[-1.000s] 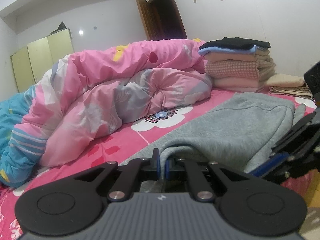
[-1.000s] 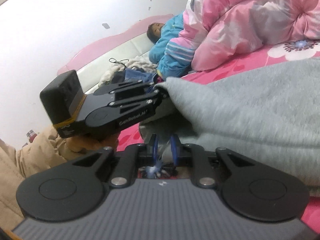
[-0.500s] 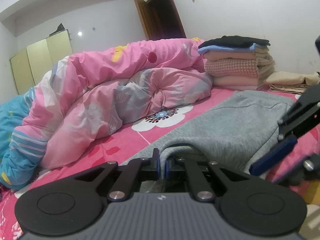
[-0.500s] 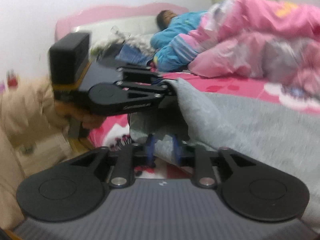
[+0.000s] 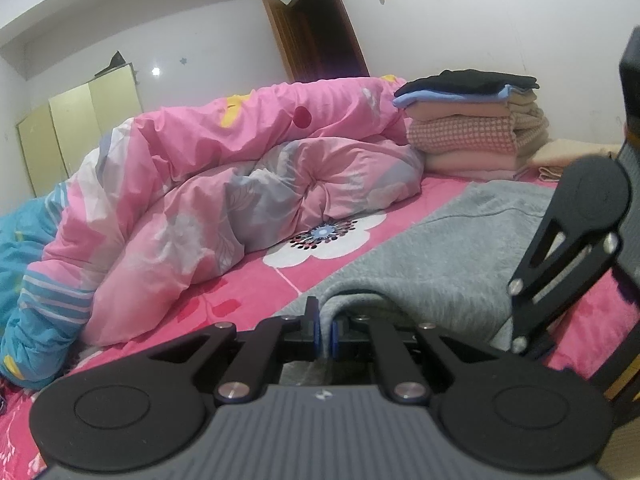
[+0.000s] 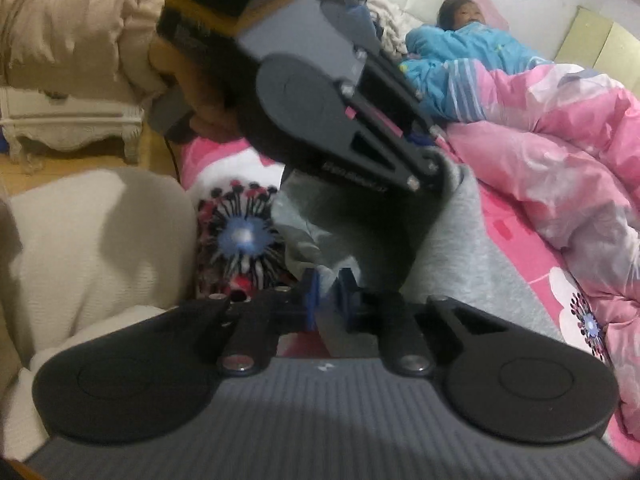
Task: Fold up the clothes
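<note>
We have the grey garment (image 5: pixel 448 256) spread on the bed (image 5: pixel 248 284), its near edge bunched and lifted toward us. Our left gripper (image 5: pixel 325 330) pinches that edge, the fingers drawn narrow with a fold of grey cloth between the blue pads. Our right gripper (image 6: pixel 327 304) sits just beside it on the same edge; its fingers have just been closing, and a tongue of grey cloth now stands between them, so we judge it clamped on the garment too.

The step in hand looks like taking hold of two points on the near edge, ready to carry it over. To do it well we want both grips on one layer line — not one deep in the bunch and one at the hem — so the fold comes out straight. We should draw the two hands apart until the edge is taut, then lift evenly and lay it toward the far side, where the stack of folded clothes (image 5: pixel 468 128) waits beside the pink quilt (image 5: pixel 224 184). The cloth is thick and soft; it may slip if we tug sharply.
</note>
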Available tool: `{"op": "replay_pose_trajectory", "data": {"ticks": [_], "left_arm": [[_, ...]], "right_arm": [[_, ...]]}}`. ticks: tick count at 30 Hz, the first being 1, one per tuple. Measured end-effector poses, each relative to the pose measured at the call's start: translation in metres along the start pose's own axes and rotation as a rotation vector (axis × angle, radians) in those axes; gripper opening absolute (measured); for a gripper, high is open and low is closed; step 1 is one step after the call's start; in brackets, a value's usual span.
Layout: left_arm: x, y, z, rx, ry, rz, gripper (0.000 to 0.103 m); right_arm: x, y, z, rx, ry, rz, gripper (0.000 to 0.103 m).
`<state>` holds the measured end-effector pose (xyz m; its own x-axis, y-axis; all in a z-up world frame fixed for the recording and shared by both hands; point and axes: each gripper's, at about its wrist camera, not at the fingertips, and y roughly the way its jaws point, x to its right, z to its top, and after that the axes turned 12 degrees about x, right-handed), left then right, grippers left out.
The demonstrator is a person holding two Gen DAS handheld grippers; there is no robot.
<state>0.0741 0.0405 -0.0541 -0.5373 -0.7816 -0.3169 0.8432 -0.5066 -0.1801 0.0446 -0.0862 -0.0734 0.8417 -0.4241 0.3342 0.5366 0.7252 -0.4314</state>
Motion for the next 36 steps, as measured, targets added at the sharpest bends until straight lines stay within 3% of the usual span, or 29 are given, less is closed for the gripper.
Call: {"op": "replay_pose_trajectory", "data": {"ticks": [11,17,21,23,25,29,30,32,33,35,36], "left_arm": [[-0.002,-0.008,0.0,0.019,-0.005,-0.009,0.006],[-0.001,-0.014,-0.002,0.029,-0.013,-0.016,0.006],[0.002,-0.013,-0.008,0.013,-0.02,-0.02,0.006],[0.004,-0.011,-0.011,0.001,-0.022,-0.021,0.006],[0.003,-0.012,-0.013,0.001,-0.032,-0.016,0.006],[-0.001,-0.014,-0.013,0.014,-0.053,-0.008,0.006],[-0.002,-0.014,-0.013,0.017,-0.053,-0.007,0.006],[-0.002,-0.014,-0.013,0.024,-0.053,-0.007,0.006],[-0.002,-0.015,-0.013,0.028,-0.052,-0.007,0.006],[-0.002,-0.016,-0.013,0.035,-0.052,-0.009,0.006],[-0.002,-0.018,-0.013,0.037,-0.053,-0.009,0.006]], "right_arm": [[0.017,-0.02,0.001,0.136,0.153,-0.122,0.005],[0.011,0.008,-0.006,0.095,0.144,-0.255,0.008],[0.001,0.044,-0.019,0.007,0.118,-0.393,0.02],[-0.001,0.055,-0.025,-0.024,0.113,-0.447,0.02],[-0.002,0.049,-0.024,-0.016,0.131,-0.465,0.025],[-0.004,0.007,-0.021,0.057,0.185,-0.423,0.052],[-0.005,-0.005,-0.022,0.08,0.209,-0.409,0.052],[-0.006,-0.028,-0.023,0.125,0.257,-0.382,0.048],[-0.006,-0.035,-0.024,0.133,0.286,-0.362,0.034],[-0.003,-0.037,-0.024,0.127,0.329,-0.328,0.017],[-0.001,-0.032,-0.025,0.124,0.344,-0.317,0.014]]}}
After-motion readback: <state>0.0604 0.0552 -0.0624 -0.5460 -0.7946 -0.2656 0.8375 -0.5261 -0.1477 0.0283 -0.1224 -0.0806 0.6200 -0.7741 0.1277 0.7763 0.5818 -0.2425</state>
